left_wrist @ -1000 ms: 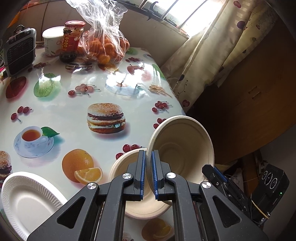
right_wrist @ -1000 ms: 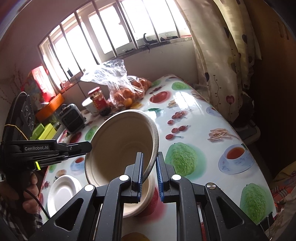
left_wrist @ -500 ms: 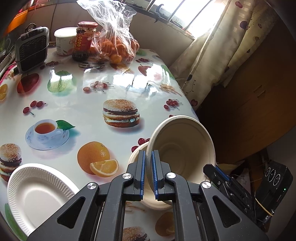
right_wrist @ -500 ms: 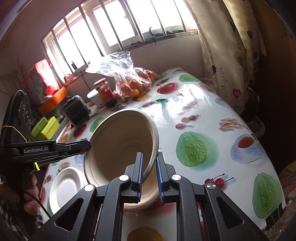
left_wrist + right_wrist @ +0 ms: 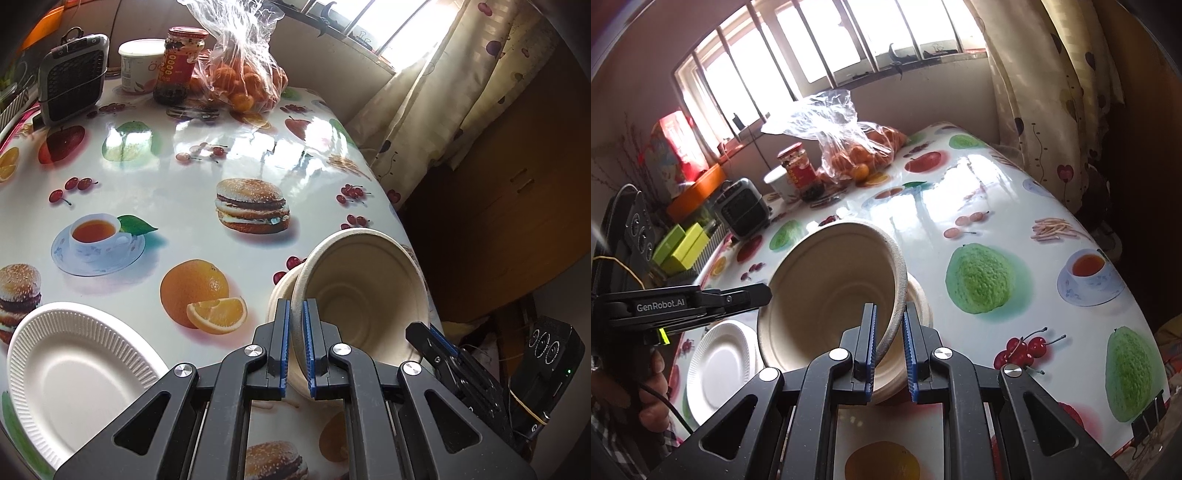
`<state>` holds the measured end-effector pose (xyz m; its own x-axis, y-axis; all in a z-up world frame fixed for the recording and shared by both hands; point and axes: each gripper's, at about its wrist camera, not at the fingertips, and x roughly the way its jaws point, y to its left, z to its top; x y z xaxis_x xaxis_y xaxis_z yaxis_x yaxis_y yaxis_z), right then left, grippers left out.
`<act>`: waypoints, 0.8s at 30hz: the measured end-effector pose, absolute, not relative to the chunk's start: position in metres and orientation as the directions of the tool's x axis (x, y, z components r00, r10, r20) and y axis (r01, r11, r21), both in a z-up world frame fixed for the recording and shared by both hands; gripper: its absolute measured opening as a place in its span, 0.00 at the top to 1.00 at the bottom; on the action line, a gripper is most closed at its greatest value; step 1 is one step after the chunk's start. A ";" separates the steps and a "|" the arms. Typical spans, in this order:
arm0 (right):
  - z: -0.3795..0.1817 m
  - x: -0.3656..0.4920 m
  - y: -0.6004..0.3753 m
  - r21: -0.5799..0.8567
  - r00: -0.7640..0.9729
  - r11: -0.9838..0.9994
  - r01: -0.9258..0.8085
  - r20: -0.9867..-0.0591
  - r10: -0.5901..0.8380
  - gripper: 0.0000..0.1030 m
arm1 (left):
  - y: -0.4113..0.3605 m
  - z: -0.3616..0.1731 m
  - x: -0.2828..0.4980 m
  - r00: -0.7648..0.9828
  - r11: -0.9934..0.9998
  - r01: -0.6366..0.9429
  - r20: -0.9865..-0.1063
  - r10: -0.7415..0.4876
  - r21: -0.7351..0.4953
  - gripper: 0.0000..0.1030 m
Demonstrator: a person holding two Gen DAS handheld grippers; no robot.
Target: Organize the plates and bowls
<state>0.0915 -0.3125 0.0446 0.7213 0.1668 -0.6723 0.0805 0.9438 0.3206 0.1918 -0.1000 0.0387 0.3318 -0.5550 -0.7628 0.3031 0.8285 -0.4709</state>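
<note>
A beige paper bowl is tilted on its side, held at two points of its rim. My left gripper is shut on the near rim. My right gripper straddles the opposite rim with its jaws parted a little, and the rim leans against the left pad. A second beige bowl sits on the table under the tilted one; it also shows in the right wrist view. A white ribbed paper plate lies at the table's near left; it also shows in the right wrist view.
At the back of the fruit-print table stand a bag of oranges, a red-lidded jar, a white tub and a small grey heater. The table's right edge drops off beside a curtain.
The right gripper's jaws have widened slightly on the rim. The tilted bowl has come down closer over the bowl on the table. Both views have shifted towards the table.
</note>
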 end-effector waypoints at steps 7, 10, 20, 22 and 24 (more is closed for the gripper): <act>0.042 0.092 -0.311 0.317 0.715 0.945 0.082 -0.679 0.165 0.87 | -0.100 0.036 0.189 0.333 0.830 0.299 -0.763 -0.554 -0.472 0.93; 0.042 0.093 -0.311 0.315 0.714 0.945 0.083 -0.680 0.164 0.87 | -0.100 0.035 0.188 0.331 0.830 0.299 -0.765 -0.553 -0.471 0.93; 0.033 0.093 -0.309 0.303 0.703 0.948 0.093 -0.695 0.153 0.87 | -0.100 0.026 0.189 0.317 0.835 0.292 -0.776 -0.545 -0.466 0.93; 0.032 0.093 -0.308 0.300 0.701 0.949 0.095 -0.697 0.151 0.87 | -0.101 0.025 0.189 0.316 0.836 0.292 -0.778 -0.542 -0.464 0.93; 0.031 0.094 -0.308 0.299 0.700 0.949 0.097 -0.698 0.148 0.87 | -0.102 0.024 0.190 0.316 0.837 0.293 -0.780 -0.541 -0.462 0.93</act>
